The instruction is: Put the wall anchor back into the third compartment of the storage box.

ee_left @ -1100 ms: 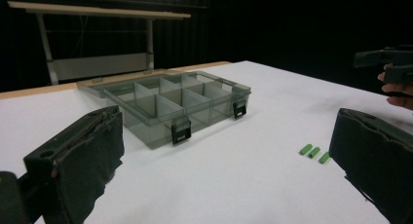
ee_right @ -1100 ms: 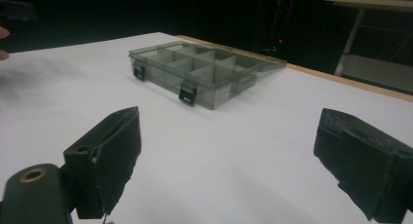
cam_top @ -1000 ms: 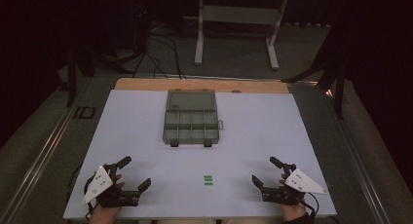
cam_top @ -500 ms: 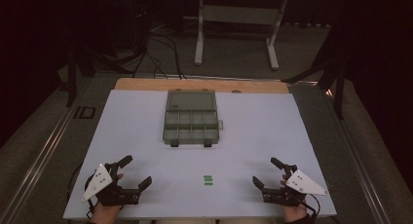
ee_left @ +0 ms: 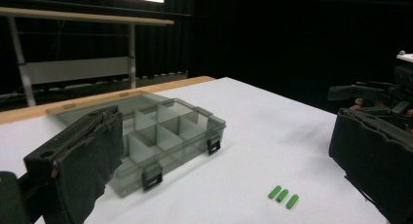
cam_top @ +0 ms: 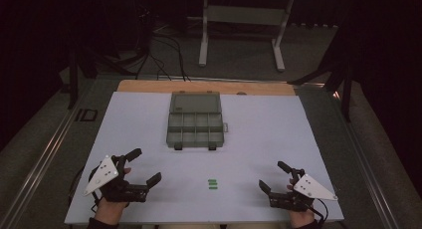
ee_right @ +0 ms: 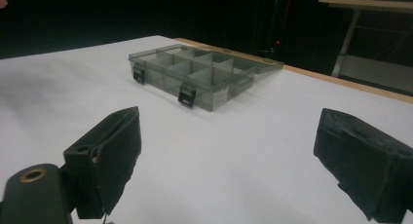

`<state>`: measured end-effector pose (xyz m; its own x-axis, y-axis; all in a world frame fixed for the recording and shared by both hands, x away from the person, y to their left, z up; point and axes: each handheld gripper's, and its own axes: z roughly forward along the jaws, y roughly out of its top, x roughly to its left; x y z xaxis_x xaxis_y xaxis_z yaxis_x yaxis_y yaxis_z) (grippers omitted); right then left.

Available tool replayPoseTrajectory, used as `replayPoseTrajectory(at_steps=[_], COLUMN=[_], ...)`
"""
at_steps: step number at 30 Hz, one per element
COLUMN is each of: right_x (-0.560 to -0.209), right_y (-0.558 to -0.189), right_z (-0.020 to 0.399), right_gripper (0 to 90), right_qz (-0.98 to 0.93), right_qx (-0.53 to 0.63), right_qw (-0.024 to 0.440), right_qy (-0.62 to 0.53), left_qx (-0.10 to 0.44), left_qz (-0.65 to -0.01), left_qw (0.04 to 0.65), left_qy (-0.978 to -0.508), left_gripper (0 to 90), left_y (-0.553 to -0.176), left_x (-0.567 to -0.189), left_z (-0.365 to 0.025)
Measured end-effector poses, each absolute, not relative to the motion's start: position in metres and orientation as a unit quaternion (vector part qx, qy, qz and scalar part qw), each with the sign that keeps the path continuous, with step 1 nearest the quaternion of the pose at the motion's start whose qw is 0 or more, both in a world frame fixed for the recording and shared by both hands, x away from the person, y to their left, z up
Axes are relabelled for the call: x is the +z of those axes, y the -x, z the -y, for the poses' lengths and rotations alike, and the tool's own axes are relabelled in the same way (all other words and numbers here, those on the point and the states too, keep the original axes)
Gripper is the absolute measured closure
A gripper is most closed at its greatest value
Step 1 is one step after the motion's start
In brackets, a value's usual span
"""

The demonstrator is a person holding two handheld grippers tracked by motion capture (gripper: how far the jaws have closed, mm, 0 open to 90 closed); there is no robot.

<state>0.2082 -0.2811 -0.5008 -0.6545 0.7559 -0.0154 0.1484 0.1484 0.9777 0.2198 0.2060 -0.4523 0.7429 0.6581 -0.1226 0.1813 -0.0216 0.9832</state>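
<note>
Pieces (cam_top: 212,183) of green plastic, three side by side, are seen on the table (cam_top: 298,139) near the compartment box (cam_top: 195,122), on its latch side. Both the left gripper (cam_top: 139,165) and the right gripper (cam_top: 273,176) are held released and empty; one piece is best pinched squarely across its short width.

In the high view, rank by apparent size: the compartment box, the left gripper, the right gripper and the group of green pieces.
1. Compartment box, lid open.
2. Left gripper and right gripper: they look about alike, so unranked.
3. Green pieces, clearly smallest.
</note>
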Motion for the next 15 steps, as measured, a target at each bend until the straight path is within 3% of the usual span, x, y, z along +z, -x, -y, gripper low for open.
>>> replayPoseTrajectory(at_steps=[15], right_x=[-0.501], right_y=[-0.210], right_z=[0.280], right_gripper=[10.1], right_qz=[-0.709], right_qx=[0.573], right_qw=[0.262], right_qy=[-0.318], left_qx=[0.136], left_qz=[-0.272], left_qw=[0.606], left_qy=[-0.735], left_gripper=[0.0], left_y=[-0.246], left_x=[-0.444], left_z=[-0.164])
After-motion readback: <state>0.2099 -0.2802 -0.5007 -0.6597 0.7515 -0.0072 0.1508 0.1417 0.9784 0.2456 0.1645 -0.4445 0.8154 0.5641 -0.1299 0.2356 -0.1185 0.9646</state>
